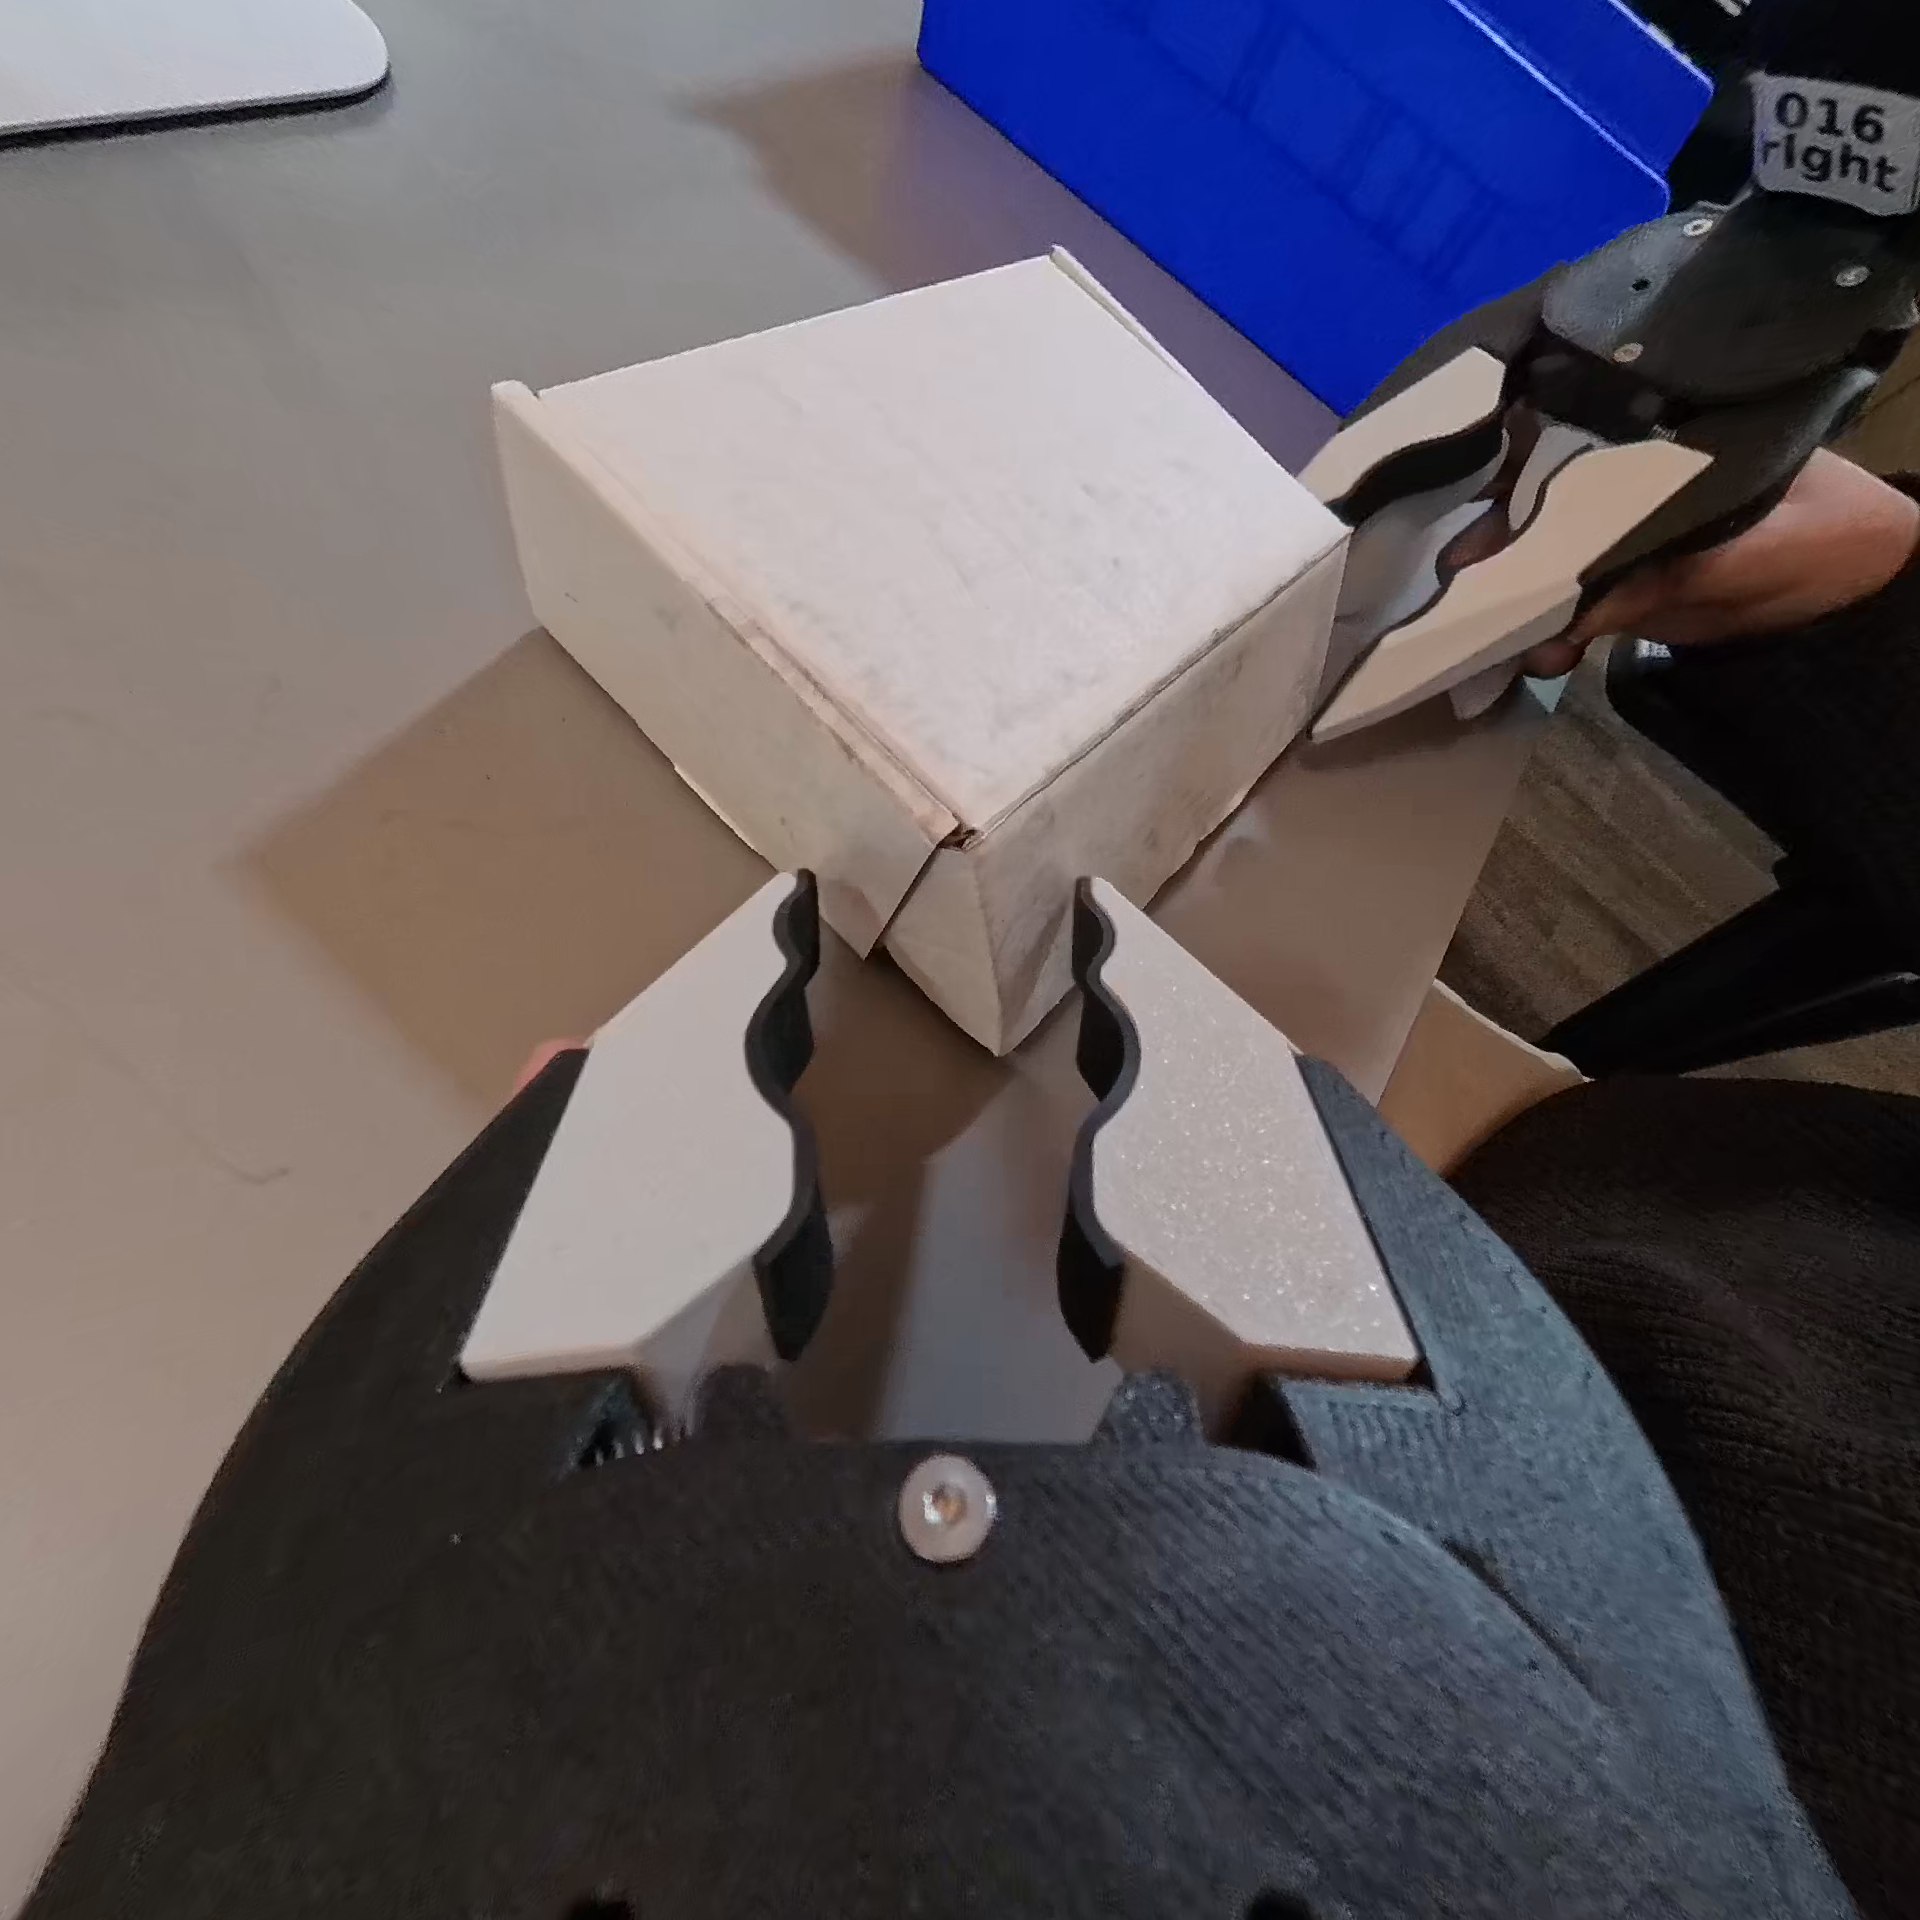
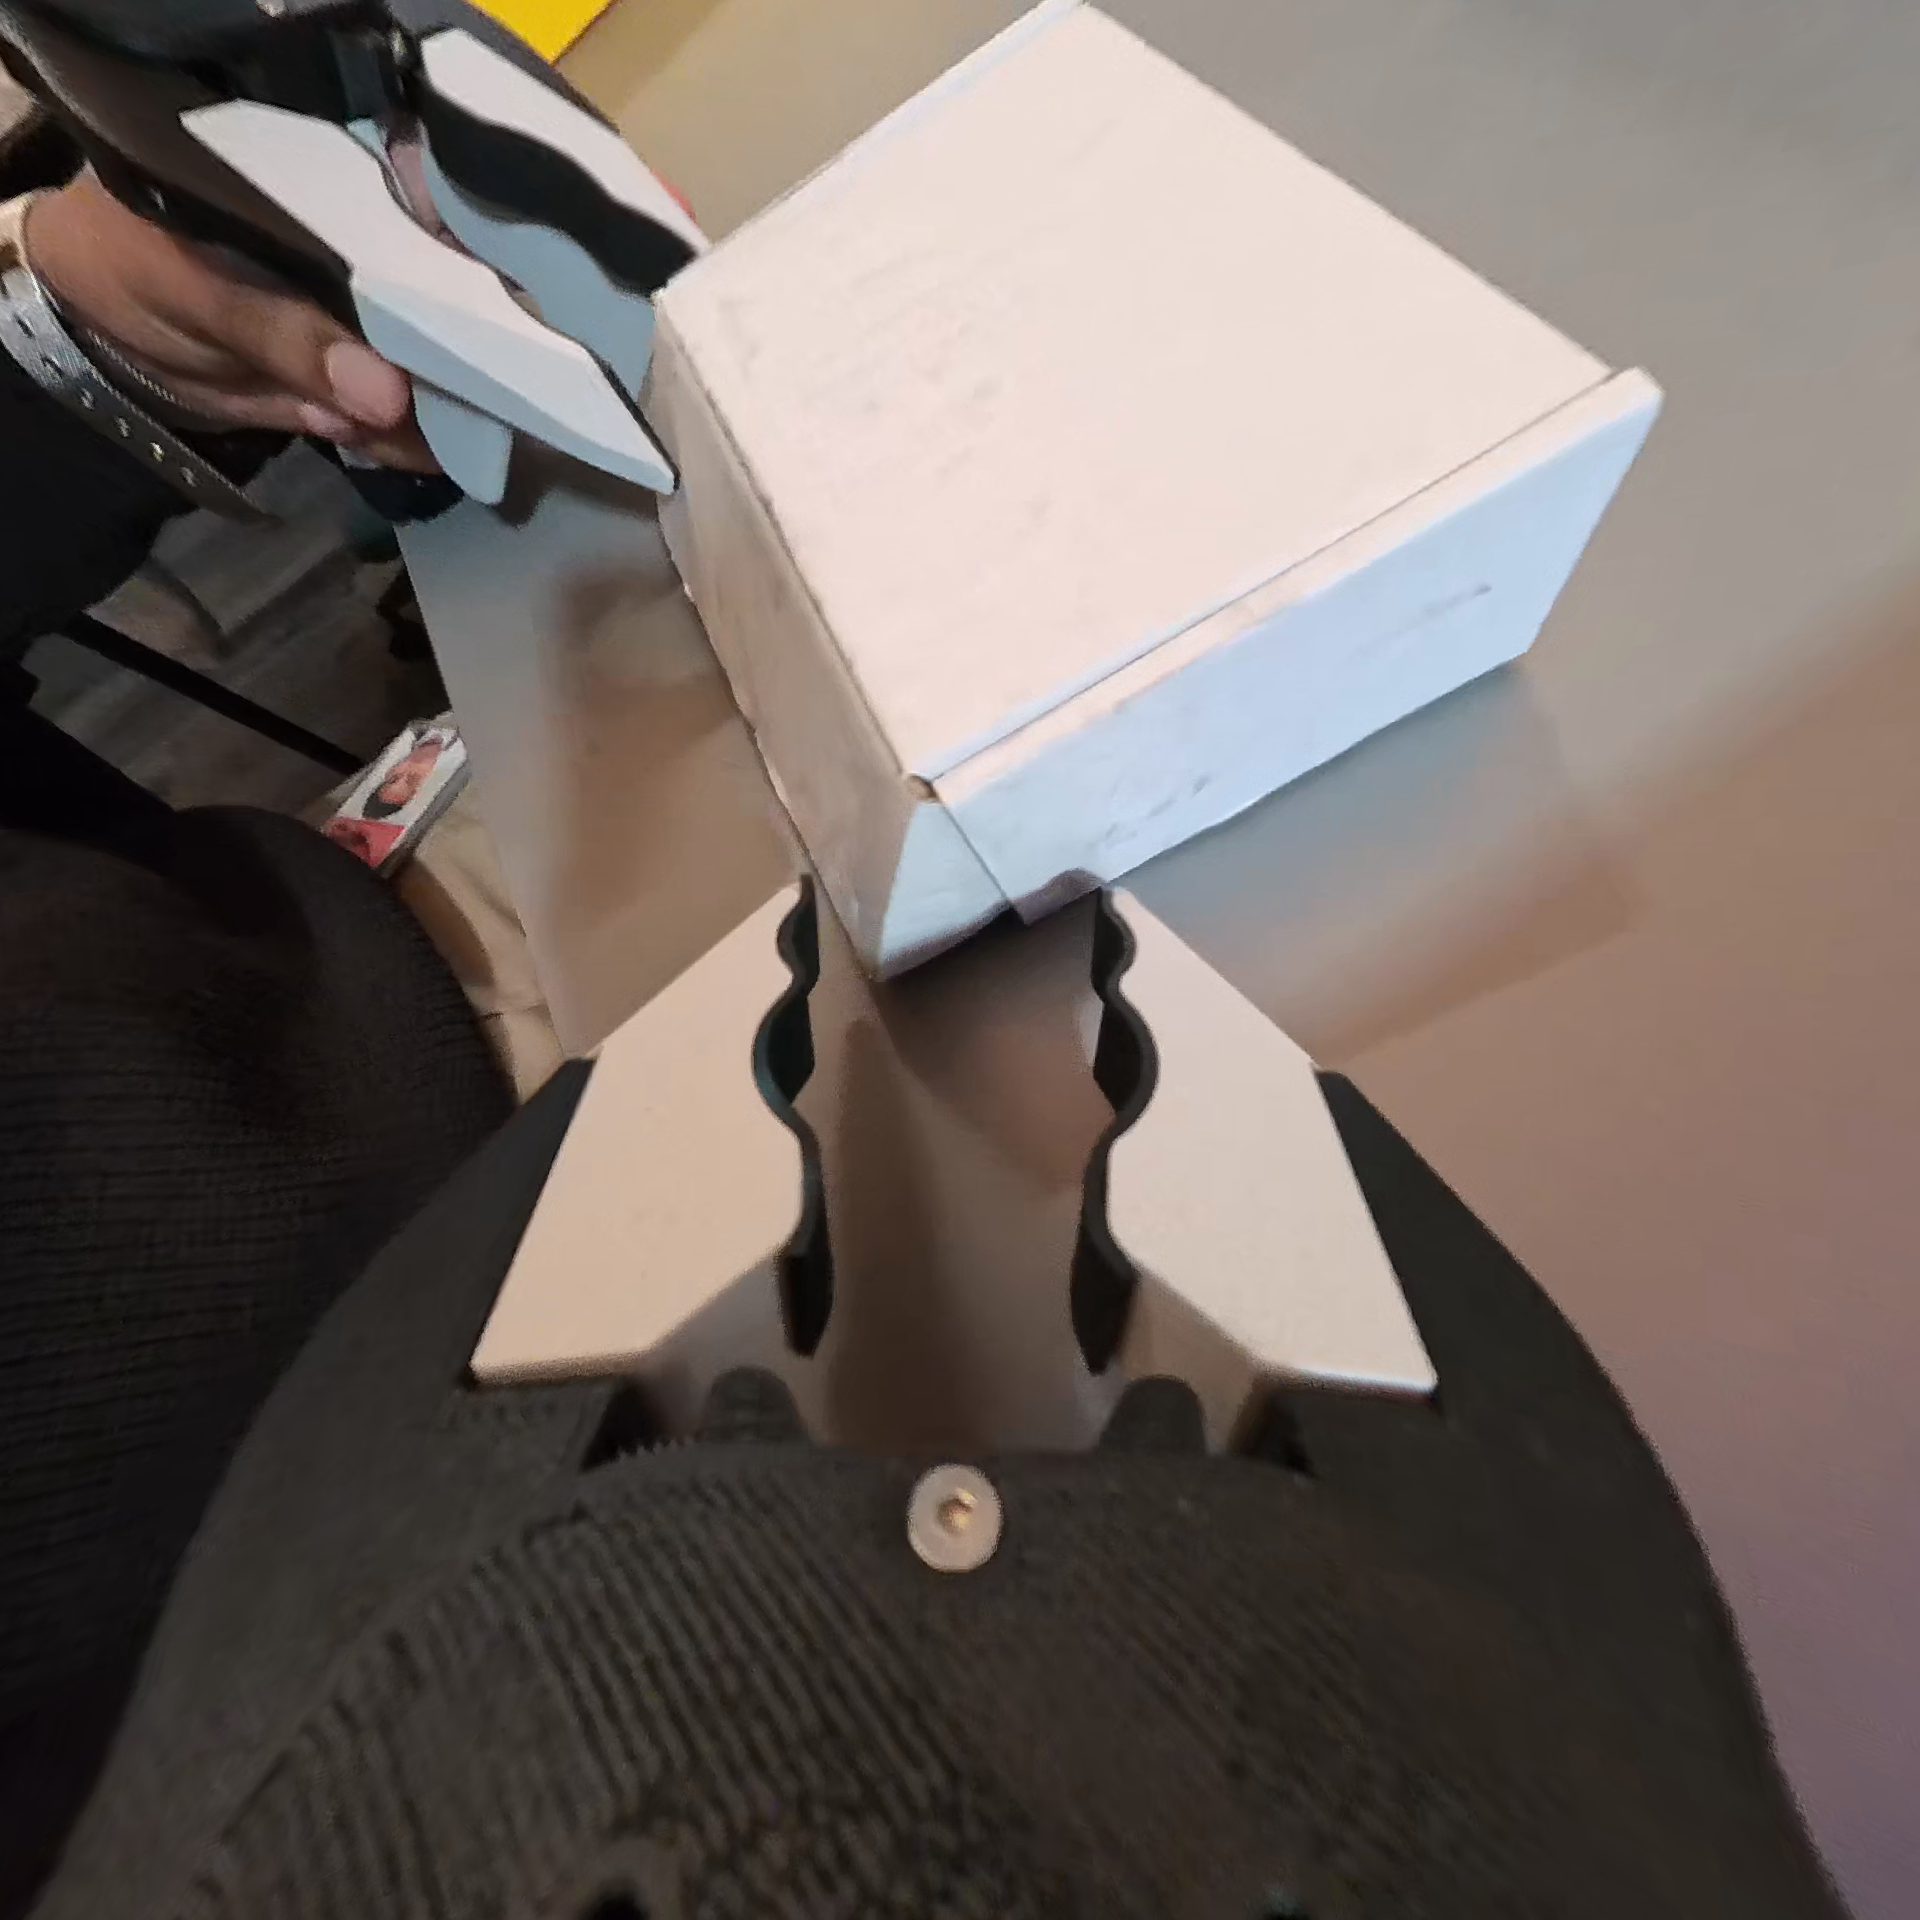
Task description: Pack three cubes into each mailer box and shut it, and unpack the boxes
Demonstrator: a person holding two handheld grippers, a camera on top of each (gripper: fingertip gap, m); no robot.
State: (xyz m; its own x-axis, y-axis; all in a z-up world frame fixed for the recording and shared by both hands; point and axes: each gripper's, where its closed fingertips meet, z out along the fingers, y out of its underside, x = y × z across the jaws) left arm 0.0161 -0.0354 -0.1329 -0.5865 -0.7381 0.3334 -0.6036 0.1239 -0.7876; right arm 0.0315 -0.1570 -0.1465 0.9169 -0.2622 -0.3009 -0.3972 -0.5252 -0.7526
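Scuffed matt white cardboard mailer box (image 1: 914, 582), smooth matt grey table (image 1: 208, 623), glossy blue plastic bin (image 1: 1299, 177)

A scuffed white cardboard mailer box (image 1: 914, 613) (image 2: 1122, 499) sits closed, lid flat, near the grey table's edge.

Grey table (image 1: 208, 623) bearing shut mailer box (image 1: 914, 561)

a white label with dark print (image 1: 1831, 145) sits on the right hand-held gripper (image 1: 1455, 551).
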